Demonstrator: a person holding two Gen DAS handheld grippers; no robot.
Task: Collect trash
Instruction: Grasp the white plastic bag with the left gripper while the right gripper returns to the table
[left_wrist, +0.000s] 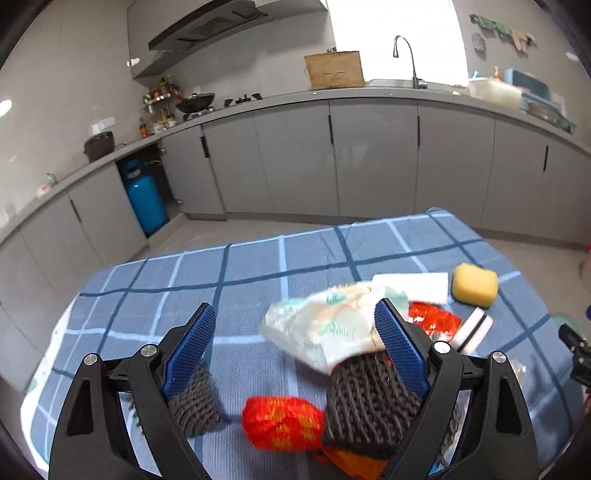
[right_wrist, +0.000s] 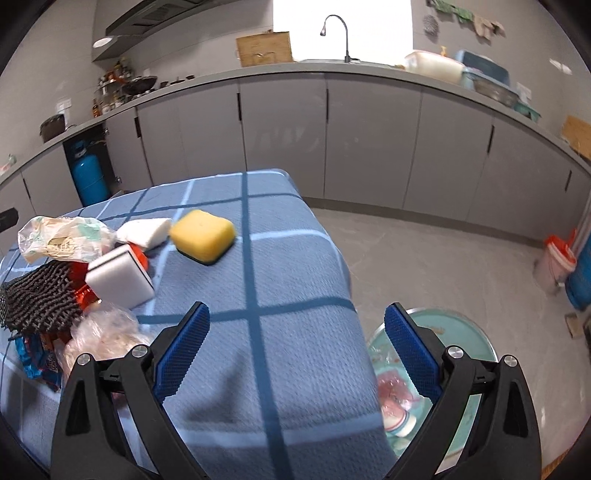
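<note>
On the blue checked tablecloth (left_wrist: 184, 295) lies a pile of litter: a crumpled pale wrapper (left_wrist: 325, 325), a red wrapper (left_wrist: 282, 424) and a dark knitted cloth (left_wrist: 369, 398). My left gripper (left_wrist: 295, 314) hangs open over the pile, and nothing is pinched. A yellow sponge (right_wrist: 203, 236), a white block sponge (right_wrist: 120, 280) and a clear plastic bag (right_wrist: 107, 332) lie left of my right gripper (right_wrist: 297, 314). That gripper is open and empty over the table's right edge. Below it, a pale green bin (right_wrist: 461, 321) stands on the floor with wrappers inside.
Grey kitchen cabinets (right_wrist: 369, 147) run along the far wall under a counter with a sink tap (right_wrist: 345, 33). A blue gas cylinder (left_wrist: 146, 199) stands in an open bay at the left. A red-and-white bucket (right_wrist: 557, 258) sits on the floor at the right.
</note>
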